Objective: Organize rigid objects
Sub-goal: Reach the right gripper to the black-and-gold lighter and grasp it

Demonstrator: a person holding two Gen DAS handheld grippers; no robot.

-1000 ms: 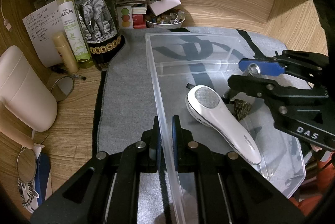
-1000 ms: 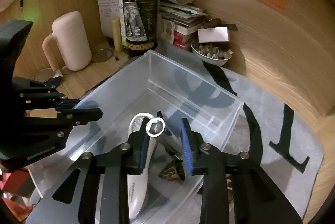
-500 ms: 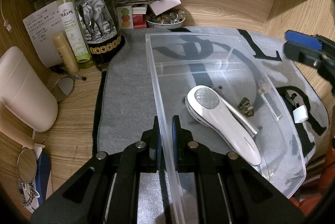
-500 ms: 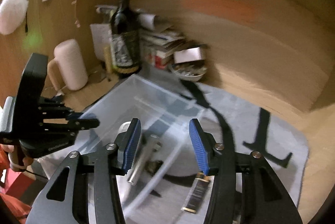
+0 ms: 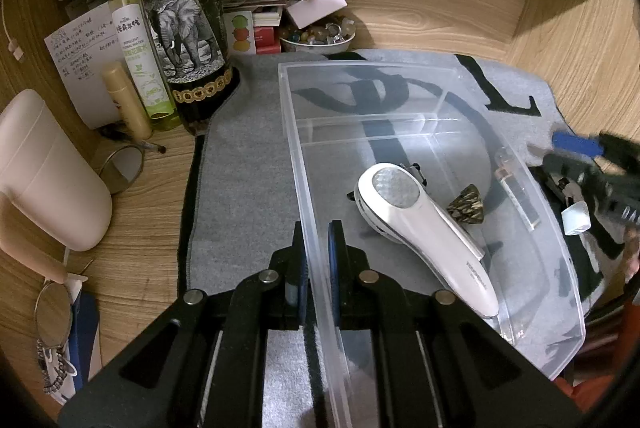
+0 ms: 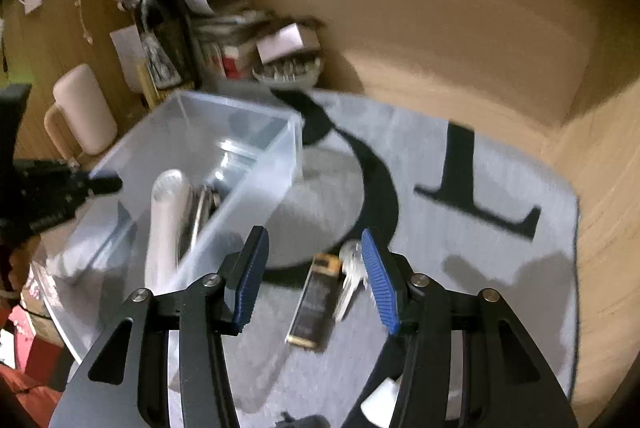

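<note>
Wooden desk [image 5: 132,228] w/ grey mat [image 5: 248,164] on top. On mat: clear bin [image 5: 400,108], wine bottle [image 5: 180,20]. Pink jug [image 5: 44,176] sits on bare wood.

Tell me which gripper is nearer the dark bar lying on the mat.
Right. The right gripper hovers open just above the dark bar; the left gripper clamps the bin wall.

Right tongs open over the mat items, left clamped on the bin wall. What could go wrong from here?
1. Dark flat bar and pale object lie touching between the right tongs; closing may catch both.
2. Left tongs pinch only the clear bin wall; a bump could tilt it.
3. The right wrist view is blurred, so aim may be off.
</note>
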